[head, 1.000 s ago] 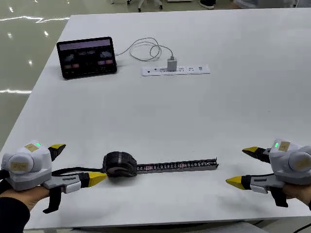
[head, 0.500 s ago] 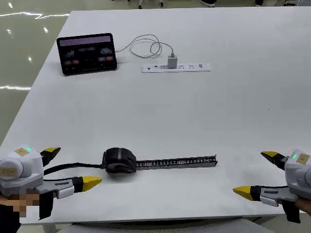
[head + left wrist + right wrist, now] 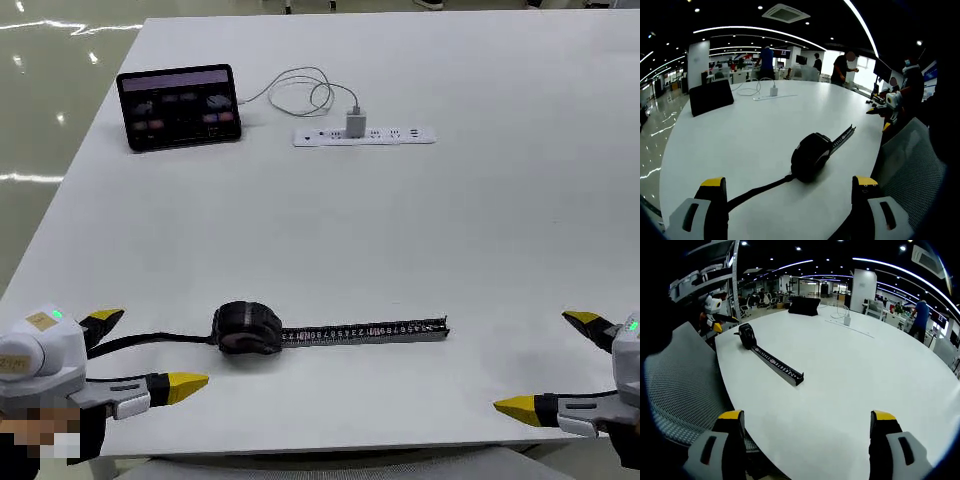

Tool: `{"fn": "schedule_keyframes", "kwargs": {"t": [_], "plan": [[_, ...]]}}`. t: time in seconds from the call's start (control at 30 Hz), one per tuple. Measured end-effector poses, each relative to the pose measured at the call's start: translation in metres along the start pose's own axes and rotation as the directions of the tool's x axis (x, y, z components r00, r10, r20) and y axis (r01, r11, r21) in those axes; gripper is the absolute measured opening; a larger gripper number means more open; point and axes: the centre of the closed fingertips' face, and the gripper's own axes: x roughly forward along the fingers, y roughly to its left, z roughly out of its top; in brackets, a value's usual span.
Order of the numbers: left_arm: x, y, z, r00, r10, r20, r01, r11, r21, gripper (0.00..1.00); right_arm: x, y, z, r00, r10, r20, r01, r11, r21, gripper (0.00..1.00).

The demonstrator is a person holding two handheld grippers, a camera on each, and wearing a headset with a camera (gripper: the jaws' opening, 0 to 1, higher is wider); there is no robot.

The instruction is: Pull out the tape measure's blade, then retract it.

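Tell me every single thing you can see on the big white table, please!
table: one, white, under everything.
tape measure: one, black, near the front edge, its blade pulled out to the right.
strap: one, black, trailing left from the tape measure.
tablet: one, black, far left, propped up.
power strip: one, white, far middle.
charger: one, white, plugged into the power strip, its cable looping toward the tablet.
left claw: one, grey with yellow tips, open, front left.
right claw: one, grey with yellow tips, open, front right.

left gripper (image 3: 150,350): pale grey housing, black jaws tipped yellow | tan sticker, green light at 12 o'clock | right gripper (image 3: 548,362): same colours, green light
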Motion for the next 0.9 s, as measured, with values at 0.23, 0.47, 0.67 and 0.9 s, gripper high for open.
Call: {"fn": "schedule_keyframes", "kwargs": {"t": [0.23, 0.47, 0.67, 0.9], "plan": [[-0.0018, 0.0019, 0.0021, 1.0, 0.004, 0.006, -0.004, 1.0, 0.011, 1.0, -0.0053, -0.0036, -0.0005, 0.9999, -0.002, -0.01, 0.002, 1.0, -0.012, 1.0], [-0.0032, 0.0042, 0.0032, 0.9999, 0.011, 0.012, -0.012, 1.0, 0.006, 1.0, -0.0073, -0.0069, 0.0018, 0.9998, 0.0, -0.018, -0.001, 1.0, -0.02, 1.0], [0.0006, 0.0025, 0.0018, 0.9999, 0.006, 0.013, -0.006, 1.0, 0.002, 1.0, -0.0063, -0.0065, 0.0024, 0.9995, 0.019, -0.024, -0.02, 0.999, -0.039, 1.0], [0.0034, 0.0022, 0.0038, 0.9999, 0.007, 0.016, -0.007, 1.0, 0.002, 1.0, -0.0058, -0.007, -0.0006, 0.999, 0.031, -0.033, -0.033, 0.999, -0.035, 1.0]]}}
